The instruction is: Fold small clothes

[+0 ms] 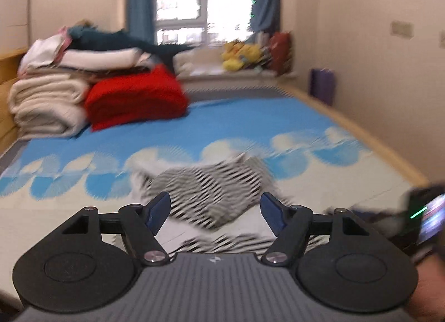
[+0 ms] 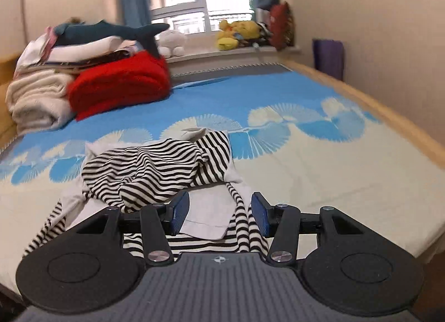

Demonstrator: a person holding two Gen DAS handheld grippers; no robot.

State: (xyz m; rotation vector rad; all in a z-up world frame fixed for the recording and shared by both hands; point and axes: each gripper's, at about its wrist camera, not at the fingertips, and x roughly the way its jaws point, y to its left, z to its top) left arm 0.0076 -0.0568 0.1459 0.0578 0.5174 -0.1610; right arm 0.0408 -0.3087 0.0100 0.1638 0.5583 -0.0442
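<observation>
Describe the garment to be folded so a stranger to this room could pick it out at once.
Start at the bed with the blue and cream fan-patterned cover. On its near, cream part, just ahead of the open right gripper, lies the striped garment, crumpled in a heap. It is the only black-and-white striped thing; the red blanket and cream blankets are stacked far back left.

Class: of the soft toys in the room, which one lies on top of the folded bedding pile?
The dark blue shark toy, stretched across the pile; the others sit on the windowsill.
</observation>
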